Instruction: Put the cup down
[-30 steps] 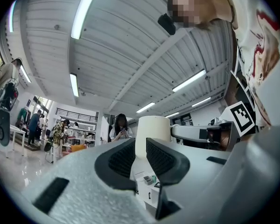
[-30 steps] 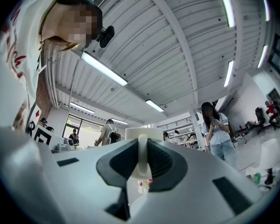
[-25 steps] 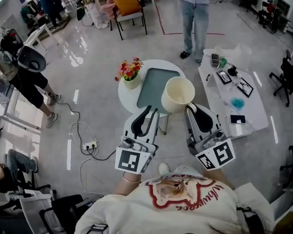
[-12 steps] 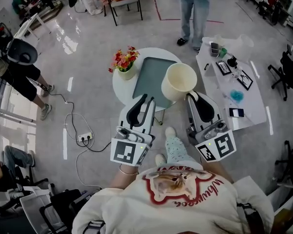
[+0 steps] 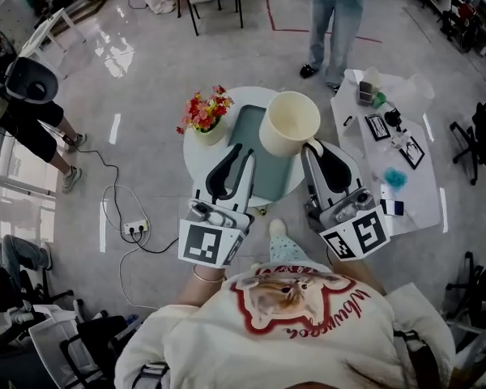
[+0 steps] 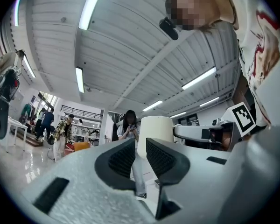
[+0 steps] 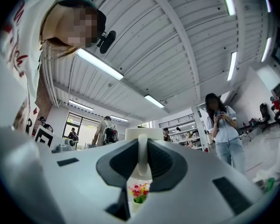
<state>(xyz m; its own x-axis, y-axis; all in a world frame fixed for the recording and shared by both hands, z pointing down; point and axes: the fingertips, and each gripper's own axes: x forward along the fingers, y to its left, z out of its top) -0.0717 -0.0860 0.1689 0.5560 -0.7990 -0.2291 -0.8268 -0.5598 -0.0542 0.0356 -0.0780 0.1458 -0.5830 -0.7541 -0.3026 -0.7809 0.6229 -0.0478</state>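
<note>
Right gripper [image 5: 311, 147], centre frame, is clamped on the handle of the cream cup [image 5: 290, 122], which sits just beyond its tip, over the round table [image 5: 196, 159]. Left gripper [image 5: 241, 153], lower left of the cup, has jaws narrowly apart and empty.

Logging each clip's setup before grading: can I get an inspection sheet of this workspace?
Surface: round white table carrying a grey tray; the cup is not yet set down.
Job's things: cream cup, upright, held in the air by its handle.
Clutter: flower pot beside the tray.
Grippers: right gripper shut on the cup's handle; left gripper empty, jaws slightly apart.
Cables: power strip and cord on the floor, left of the table.
Surroundings: side table with small items at right; standing person beyond.
</note>
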